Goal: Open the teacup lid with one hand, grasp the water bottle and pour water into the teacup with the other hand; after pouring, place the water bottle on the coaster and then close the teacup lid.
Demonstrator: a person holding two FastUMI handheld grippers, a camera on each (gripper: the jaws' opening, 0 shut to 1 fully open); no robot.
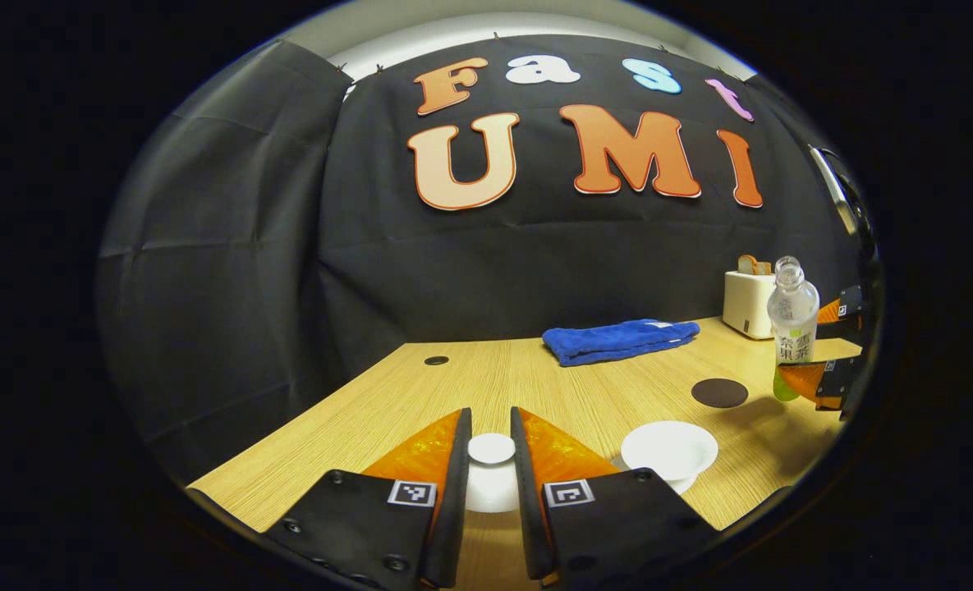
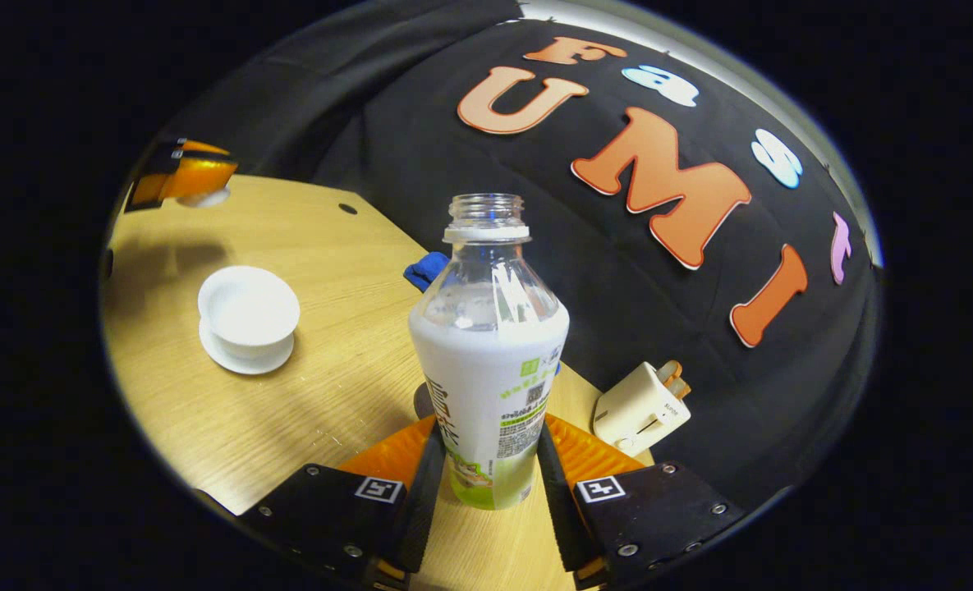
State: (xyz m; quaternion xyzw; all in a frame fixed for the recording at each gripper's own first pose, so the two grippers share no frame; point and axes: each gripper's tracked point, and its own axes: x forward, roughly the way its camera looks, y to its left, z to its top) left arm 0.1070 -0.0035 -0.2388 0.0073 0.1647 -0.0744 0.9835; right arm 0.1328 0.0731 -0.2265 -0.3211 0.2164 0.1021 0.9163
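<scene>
Teacup (image 2: 249, 310): open white bowl on its saucer, on the table at about 10 o'clock in the right gripper view; in the left gripper view it stands at about 4 o'clock, just beside the left gripper's fingers. Inside looks empty, though I cannot be sure.
Lid (image 1: 491, 449): small white round piece with a knob, off the cup, between the fingers of the left gripper (image 1: 491, 460); jaws closed on it, both fingers pressing its sides.
Water bottle (image 2: 488, 361): uncapped, upright, clear ribbed neck, glossy printed sleeve, pale green liquid at the base. The right gripper (image 2: 486, 468) clamps its lower body, both fingers against the sleeve; whether it is lifted off the table I cannot tell.
Step in hand (judgement): carry the bottle to the cup, then pour.
Technique (judgement): bring the mouth over the bowl's centre before tilting; tilt slowly, since the wide neck may gush and the bowl is shallow. The grip is low on a slick sleeve, so watch for slip when tilted. Hold the lid off to the side.
Coaster (image 1: 719, 392): dark flat disc, at 3 o'clock in the left gripper view, between bottle and cup.
Table (image 1: 420, 394): light wood-grain laminate, matte.
Towel (image 1: 620, 340): blue, plush, folded, at the far edge.
Toaster (image 2: 641, 408): cream, boxy, smooth, a slice standing in its slot.
</scene>
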